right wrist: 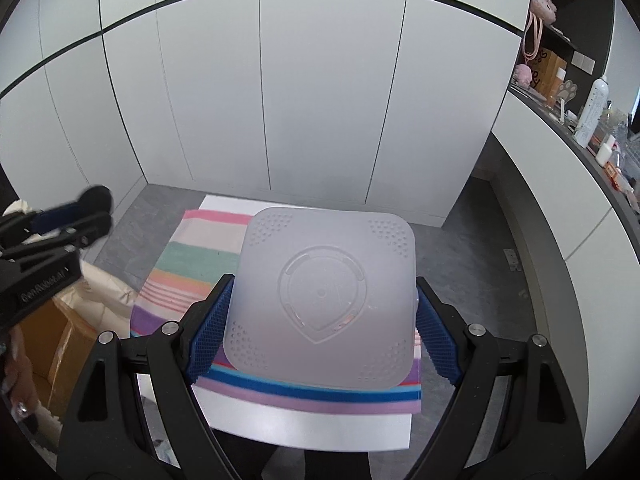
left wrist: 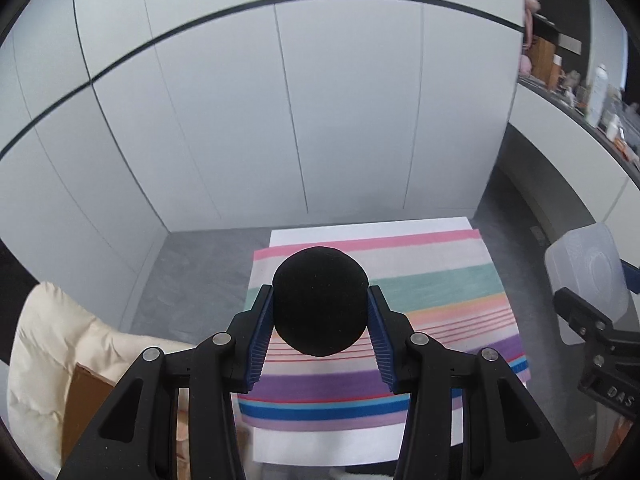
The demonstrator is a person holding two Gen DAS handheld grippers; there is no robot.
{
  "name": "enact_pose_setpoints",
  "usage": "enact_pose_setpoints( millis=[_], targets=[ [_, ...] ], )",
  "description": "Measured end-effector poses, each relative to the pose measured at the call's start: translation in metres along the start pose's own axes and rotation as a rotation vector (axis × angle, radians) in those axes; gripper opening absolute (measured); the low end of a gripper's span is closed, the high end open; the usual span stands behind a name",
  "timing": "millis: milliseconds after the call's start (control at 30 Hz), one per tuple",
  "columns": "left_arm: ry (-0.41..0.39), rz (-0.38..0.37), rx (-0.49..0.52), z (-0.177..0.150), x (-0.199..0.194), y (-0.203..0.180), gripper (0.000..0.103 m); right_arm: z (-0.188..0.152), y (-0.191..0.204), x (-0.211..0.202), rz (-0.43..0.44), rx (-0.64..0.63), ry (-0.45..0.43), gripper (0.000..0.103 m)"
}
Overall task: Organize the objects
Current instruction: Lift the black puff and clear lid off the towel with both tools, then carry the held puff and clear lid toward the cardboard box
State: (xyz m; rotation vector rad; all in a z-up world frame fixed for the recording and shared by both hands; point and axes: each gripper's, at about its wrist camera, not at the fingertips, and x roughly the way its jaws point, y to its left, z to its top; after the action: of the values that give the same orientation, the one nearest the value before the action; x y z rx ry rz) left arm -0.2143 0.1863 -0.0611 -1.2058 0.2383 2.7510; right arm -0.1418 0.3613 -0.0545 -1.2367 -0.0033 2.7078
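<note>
Left claw (left wrist: pixel 320 312) grips a black ball (left wrist: pixel 320 300); right claw (right wrist: pixel 320 320) clamps a frosted tub (right wrist: pixel 324 300). Both aloft above the striped cloth (left wrist: pixel 440 288); placement outstanding.

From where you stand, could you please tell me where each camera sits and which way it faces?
Left wrist: on the left claw, looking forward and down at the striped cloth; its fingers clamp a black ball.
Right wrist: on the right claw, same downward slant; its fingers clamp a translucent container; a hand shows at left.
Shared: the cloth, white cabinet doors, and each other's claw.
</note>
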Motion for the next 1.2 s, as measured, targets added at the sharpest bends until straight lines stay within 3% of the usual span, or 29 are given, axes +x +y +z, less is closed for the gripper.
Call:
enact_pose_setpoints(
  millis=[233, 633, 900, 1200],
  targets=[
    [-0.017, -0.047, 0.014, -0.037, -0.034, 0.0, 0.046, -0.033, -0.009, -0.021, 0.023, 0.025, 0.019, 0.087],
    [-0.076, -0.017, 0.045, -0.109, -0.083, 0.003, 0.046, -0.102, -0.012, -0.059, 0.017, 0.036, 0.022, 0.086],
    [-0.037, -0.027, -0.006, -0.116, -0.073, 0.02, 0.046, -0.11, -0.006, -0.061, 0.007, 0.016, 0.035, 0.086],
    [0.023, 0.032, -0.119, -0.128, -0.05, 0.084, 0.046, -0.099, 0.04, -0.05, 0.048, -0.056, 0.051, 0.086]
  ],
)
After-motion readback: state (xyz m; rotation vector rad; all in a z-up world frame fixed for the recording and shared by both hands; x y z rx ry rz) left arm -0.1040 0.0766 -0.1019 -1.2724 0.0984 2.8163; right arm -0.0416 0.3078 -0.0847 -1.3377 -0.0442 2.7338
